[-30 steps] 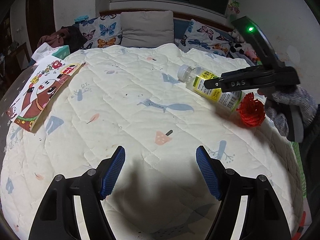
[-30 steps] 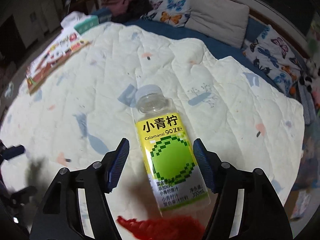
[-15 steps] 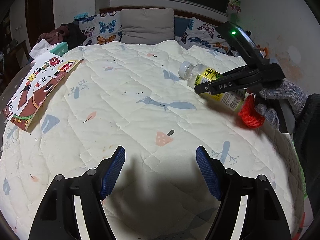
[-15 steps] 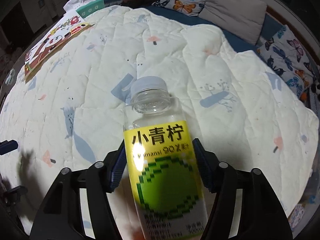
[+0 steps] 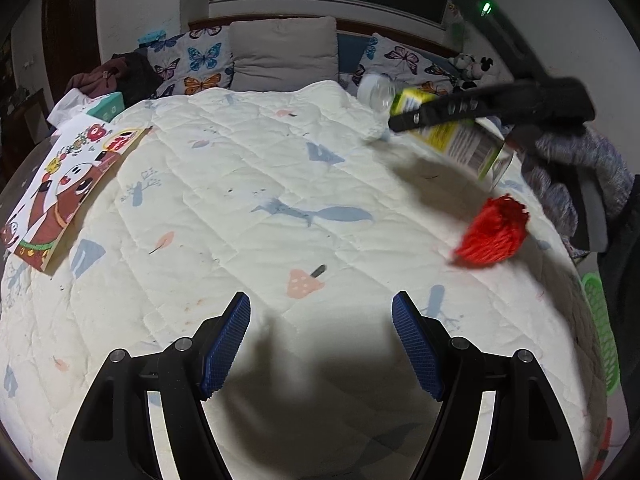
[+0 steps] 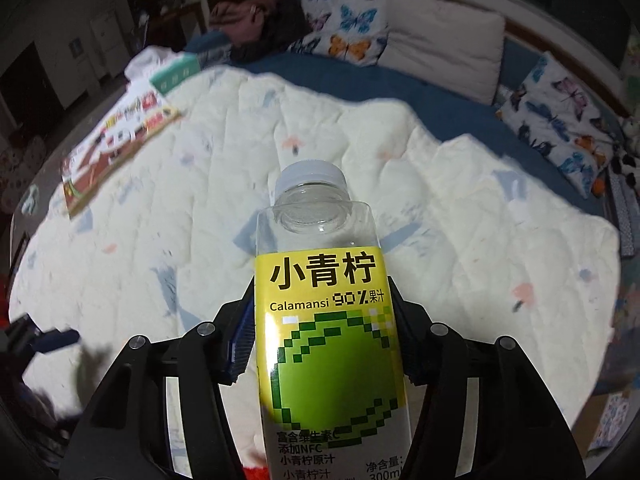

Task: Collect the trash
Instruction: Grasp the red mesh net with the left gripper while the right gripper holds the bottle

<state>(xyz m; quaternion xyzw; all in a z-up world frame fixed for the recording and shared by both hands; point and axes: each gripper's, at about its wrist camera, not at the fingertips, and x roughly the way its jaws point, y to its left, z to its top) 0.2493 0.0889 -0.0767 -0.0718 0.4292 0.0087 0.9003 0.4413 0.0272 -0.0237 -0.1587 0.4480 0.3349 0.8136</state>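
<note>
- Here, left wrist view: the left tool point(image 5: 321, 344) hangs above the white quilt point(image 5: 256, 200) of the bed, its blue pads set wide apart with nothing between them.
- Upper right of the same view: the right tool point(image 5: 412, 120), held by a gloved hand point(image 5: 576, 164), grips the juice bottle point(image 5: 448, 132). The bottle is tilted, cap toward the pillows point(image 5: 284, 54), and clear of the quilt, with its shadow cast below it.
- Just below the bottle, a red pom-pom point(image 5: 494, 232) lies on the quilt near the bed's right edge; a green basket point(image 5: 600, 320) shows beyond that edge.
- Far left: a picture book point(image 5: 68, 192) rests flat on the quilt, well apart from the bottle.
- Right wrist view: the right tool point(image 6: 324, 340) is closing on the juice bottle point(image 6: 324, 320), which fills the gap between both pads; the yellow-green label faces the camera and the white cap points away, toward the far quilt point(image 6: 200, 208).
- Left part of this view: the picture book point(image 6: 116, 144) lies on the quilt, blurred; butterfly pillows point(image 6: 348, 28) line the headboard.
</note>
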